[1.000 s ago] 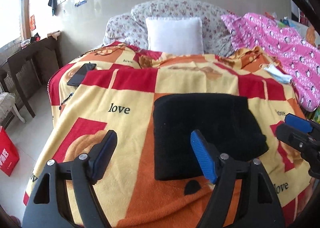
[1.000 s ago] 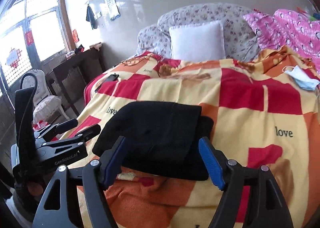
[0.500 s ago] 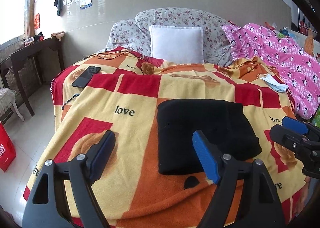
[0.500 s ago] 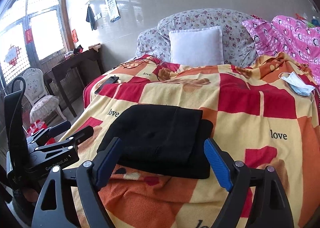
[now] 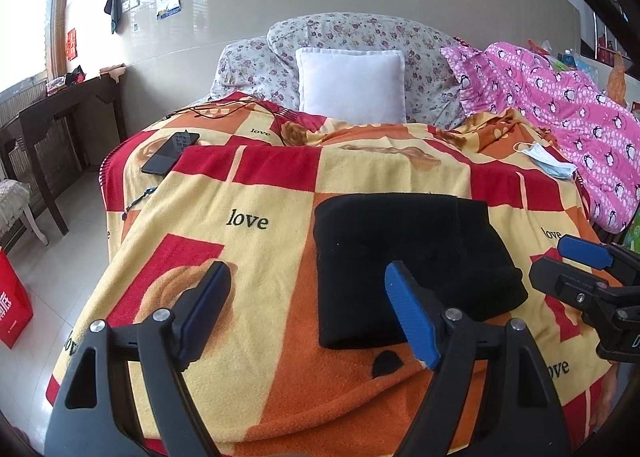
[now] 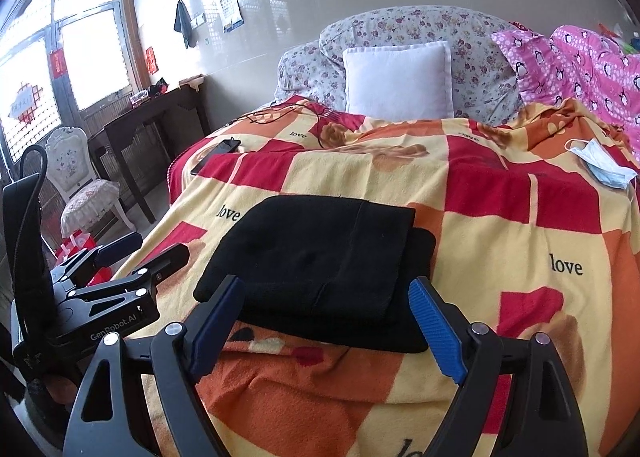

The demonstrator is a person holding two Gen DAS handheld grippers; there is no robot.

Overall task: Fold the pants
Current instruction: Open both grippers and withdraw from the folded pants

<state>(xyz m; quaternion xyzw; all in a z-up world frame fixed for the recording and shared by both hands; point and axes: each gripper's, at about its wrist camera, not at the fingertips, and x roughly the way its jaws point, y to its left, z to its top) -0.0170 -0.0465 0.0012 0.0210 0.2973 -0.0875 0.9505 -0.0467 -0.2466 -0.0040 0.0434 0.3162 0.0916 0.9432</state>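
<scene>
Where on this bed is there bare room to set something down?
Bare patterned fleece blanket lies left of the folded black pants, below the black phone. The right edge is crowded: blue face mask, pink penguin quilt.

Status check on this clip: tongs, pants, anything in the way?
Left tongs and right tongs open, empty, off the cloth. Black pants folded in a compact stack on the blanket. Phone and face mask lie well clear.

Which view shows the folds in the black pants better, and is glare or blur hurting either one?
Right wrist view: pants sharp, layers readable, window blown out. Left wrist view: pants a flat black patch, edges bowed by the lens.
</scene>
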